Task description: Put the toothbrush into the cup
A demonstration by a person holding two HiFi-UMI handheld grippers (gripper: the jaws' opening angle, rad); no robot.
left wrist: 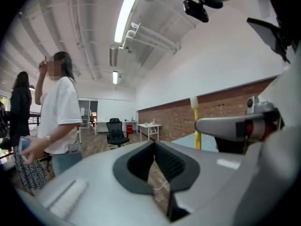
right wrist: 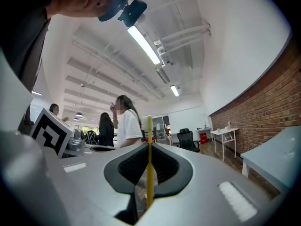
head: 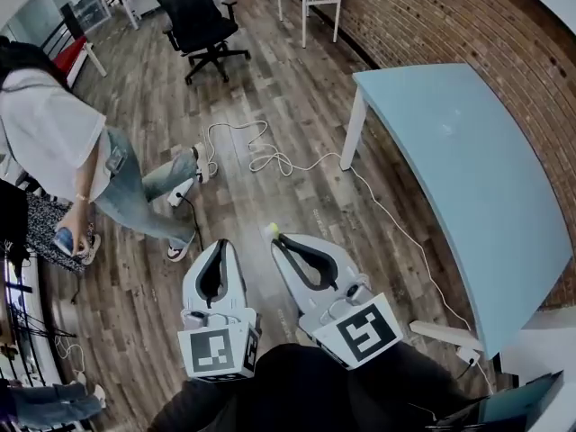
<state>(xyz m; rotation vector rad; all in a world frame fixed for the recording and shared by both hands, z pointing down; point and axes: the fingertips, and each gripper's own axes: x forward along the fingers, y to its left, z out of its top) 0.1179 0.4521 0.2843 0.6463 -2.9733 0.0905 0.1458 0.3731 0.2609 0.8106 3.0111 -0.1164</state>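
Note:
A thin yellow toothbrush [right wrist: 149, 173] stands upright between the jaws of my right gripper [right wrist: 148, 144], which is shut on it. In the head view only its pale tip [head: 273, 230] shows past the right gripper [head: 279, 238]. The left gripper view shows the toothbrush [left wrist: 196, 131] as a yellow stick with a white end, off to the right. My left gripper [head: 222, 244] hangs beside the right one, jaws together with nothing between them [left wrist: 154, 143]. Both are held over the wooden floor, left of the table. No cup is in any view.
A light blue table [head: 468, 169] with white legs stands at the right, along a brick wall. White cables [head: 270, 160] lie on the floor ahead. A person [head: 63, 151] in a white shirt and jeans stands at the left. A black office chair [head: 198, 21] is farther back.

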